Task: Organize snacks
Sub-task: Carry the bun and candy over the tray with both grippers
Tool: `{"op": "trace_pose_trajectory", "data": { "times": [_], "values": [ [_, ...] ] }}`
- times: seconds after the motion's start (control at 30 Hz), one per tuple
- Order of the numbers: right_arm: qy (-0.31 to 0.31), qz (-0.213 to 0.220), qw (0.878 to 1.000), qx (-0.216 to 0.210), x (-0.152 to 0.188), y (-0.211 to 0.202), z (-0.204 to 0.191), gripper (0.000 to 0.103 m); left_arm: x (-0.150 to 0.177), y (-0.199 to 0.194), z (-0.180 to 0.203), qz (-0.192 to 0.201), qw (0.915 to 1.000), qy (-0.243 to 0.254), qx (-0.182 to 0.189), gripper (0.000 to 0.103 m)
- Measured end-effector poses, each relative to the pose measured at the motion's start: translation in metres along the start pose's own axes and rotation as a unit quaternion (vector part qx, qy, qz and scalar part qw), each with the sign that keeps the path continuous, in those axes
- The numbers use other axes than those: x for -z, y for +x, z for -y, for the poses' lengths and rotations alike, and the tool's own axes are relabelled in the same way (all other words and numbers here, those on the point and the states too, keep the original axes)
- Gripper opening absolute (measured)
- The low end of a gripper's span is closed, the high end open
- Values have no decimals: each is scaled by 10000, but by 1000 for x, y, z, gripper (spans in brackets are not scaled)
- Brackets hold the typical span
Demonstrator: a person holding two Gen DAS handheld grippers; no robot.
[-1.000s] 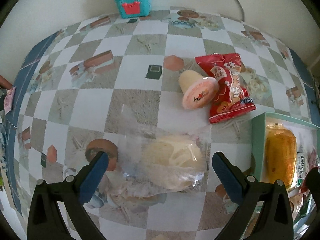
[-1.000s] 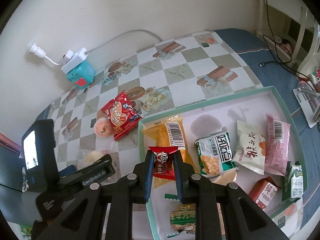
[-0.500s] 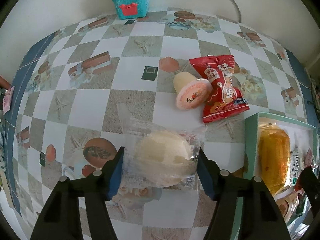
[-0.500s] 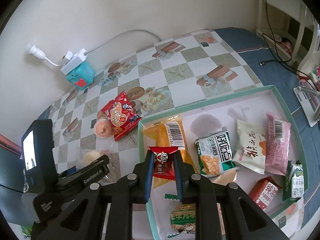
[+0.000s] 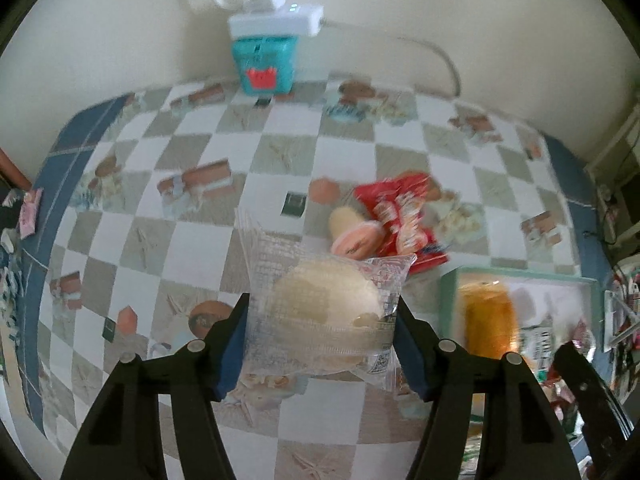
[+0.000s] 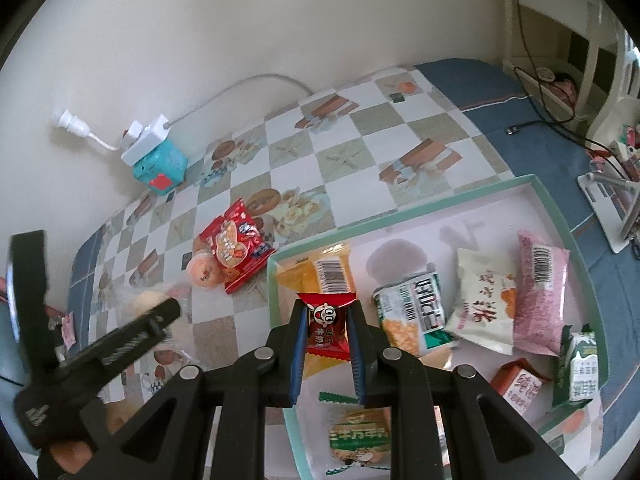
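Your left gripper (image 5: 322, 338) clamps the clear-wrapped bun (image 5: 326, 306) above the checkered tablecloth (image 5: 192, 240); your right gripper (image 6: 328, 346) clamps a red candy packet (image 6: 325, 330) over the tray (image 6: 558, 216).

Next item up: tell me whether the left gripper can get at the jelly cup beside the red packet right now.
Probably not: the left gripper is shut on the clear-wrapped bun, so its jaws are full, though the jelly cup lies uncovered ahead.

A broad stretch of the checkered tablecloth (image 5: 192, 240) is left bare, from the wall down to its blue border. The way to the mint-rimmed white tray (image 6: 400, 216) is blocked by a red foil packet (image 6: 236, 246) and a peach jelly cup (image 6: 205, 272) lying touching, just beside its near corner. The tray's far half is largely bare, while its near half is crowded with wrapped snacks.
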State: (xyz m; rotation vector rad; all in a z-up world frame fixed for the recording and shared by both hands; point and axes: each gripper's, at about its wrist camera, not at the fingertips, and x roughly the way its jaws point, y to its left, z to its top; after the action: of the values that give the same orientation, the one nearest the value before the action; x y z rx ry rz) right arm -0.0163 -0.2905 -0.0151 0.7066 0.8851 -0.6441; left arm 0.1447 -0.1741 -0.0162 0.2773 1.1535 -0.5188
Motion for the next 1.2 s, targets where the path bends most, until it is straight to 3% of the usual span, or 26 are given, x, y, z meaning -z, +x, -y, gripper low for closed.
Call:
{"op": "trace_pose_trajectory", "data": {
  "times": [0.33,0.67,1.03,1.2],
  "values": [
    [419,206,9987,200,-12,-16,57,21,6,-30,54,241,9977,533,350,67],
    [930,169,9947,400,-19,-14,122,21,35,-32,121,-91,9906,1213,617,67],
    [957,-78,9947,355,-14,5,129,21,70,-27,145,-454,9823,1795,289,67],
    [929,-198,9950,323,-12,13,127,21,75,-20,136,-659,9821,1751,213,67]
  ]
}}
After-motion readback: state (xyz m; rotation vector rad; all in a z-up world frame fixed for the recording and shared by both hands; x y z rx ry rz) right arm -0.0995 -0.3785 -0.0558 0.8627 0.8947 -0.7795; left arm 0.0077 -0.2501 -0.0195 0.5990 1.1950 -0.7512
